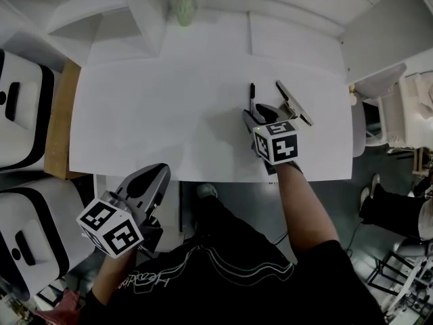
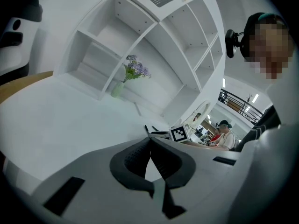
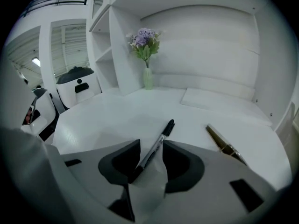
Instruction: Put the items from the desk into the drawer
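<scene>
A black-capped pen (image 1: 252, 97) (image 3: 156, 148) lies on the white desk (image 1: 149, 114), pointing away from me. My right gripper (image 1: 258, 116) (image 3: 150, 146) is low over the desk and open, its jaws on either side of the pen's near end without closing on it. Just to the right a slim metal clip-like bar (image 1: 294, 103) (image 3: 224, 146) lies at a slant. My left gripper (image 1: 154, 175) (image 2: 149, 141) hangs off the desk's front edge at the left, shut with nothing in it. No drawer shows in any view.
A vase of purple flowers (image 1: 184, 5) (image 3: 147, 76) stands at the back by the white shelving (image 2: 140, 45). A flat white pad (image 3: 210, 97) lies at the back right. A wooden surface (image 1: 57, 120) adjoins the desk's left side.
</scene>
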{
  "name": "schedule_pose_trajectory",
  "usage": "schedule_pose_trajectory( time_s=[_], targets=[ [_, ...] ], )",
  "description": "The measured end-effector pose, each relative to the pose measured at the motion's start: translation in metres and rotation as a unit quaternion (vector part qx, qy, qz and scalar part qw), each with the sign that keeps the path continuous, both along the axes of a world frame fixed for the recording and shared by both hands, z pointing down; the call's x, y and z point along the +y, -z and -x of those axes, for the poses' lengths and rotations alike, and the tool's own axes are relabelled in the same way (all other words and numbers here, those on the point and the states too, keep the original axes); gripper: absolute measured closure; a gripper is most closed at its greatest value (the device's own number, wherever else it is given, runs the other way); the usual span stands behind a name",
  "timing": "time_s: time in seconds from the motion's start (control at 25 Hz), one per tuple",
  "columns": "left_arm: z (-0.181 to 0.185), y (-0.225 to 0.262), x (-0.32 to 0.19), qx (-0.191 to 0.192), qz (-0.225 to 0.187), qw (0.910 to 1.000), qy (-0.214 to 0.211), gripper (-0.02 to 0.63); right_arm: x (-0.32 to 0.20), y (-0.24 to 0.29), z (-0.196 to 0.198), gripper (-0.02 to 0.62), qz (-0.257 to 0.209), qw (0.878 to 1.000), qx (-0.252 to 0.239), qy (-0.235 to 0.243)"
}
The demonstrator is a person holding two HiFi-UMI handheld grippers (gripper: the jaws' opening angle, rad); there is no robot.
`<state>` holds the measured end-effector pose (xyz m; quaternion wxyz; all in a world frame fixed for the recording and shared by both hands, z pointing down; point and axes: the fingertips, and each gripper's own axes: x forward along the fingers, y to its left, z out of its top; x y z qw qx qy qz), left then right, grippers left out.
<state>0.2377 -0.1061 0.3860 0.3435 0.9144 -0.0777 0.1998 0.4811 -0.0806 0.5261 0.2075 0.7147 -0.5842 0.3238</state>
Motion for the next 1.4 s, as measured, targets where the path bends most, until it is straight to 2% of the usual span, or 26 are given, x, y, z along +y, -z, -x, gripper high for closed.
schedule_pose_trajectory(
  time_s=[0.16, 0.36, 0.56, 0.76, 1.12, 1.4],
  targets=[
    [-0.001, 0.000, -0.006, -0.001, 0.002, 1.0000, 0.004, 0.586, -0.001, -0.007, -0.005, 0.465, 0.021, 1.000, -0.005, -0.008],
    [0.000, 0.001, -0.006, 0.000, 0.000, 0.9999, 0.010, 0.586, 0.000, -0.009, -0.009, 0.486, 0.027, 0.999, -0.012, -0.015],
    [0.007, 0.001, -0.008, 0.000, -0.001, 0.9998, 0.018, 0.586, 0.001, -0.010, -0.013, 0.526, 0.033, 0.999, -0.001, -0.028],
    [0.017, 0.002, -0.008, 0.000, -0.005, 0.9995, 0.030, 0.586, 0.001, -0.008, -0.011, 0.531, 0.038, 0.999, 0.012, -0.028],
    [0.040, 0.026, 0.005, 0.020, -0.023, 0.9988, 0.038, 0.586, 0.010, 0.048, 0.018, 0.531, -0.027, 0.999, 0.023, -0.024],
    [0.069, 0.053, 0.030, 0.046, -0.039, 0.9970, 0.049, 0.586, 0.033, 0.113, 0.077, 0.531, -0.092, 0.995, 0.032, 0.007]
  ],
)
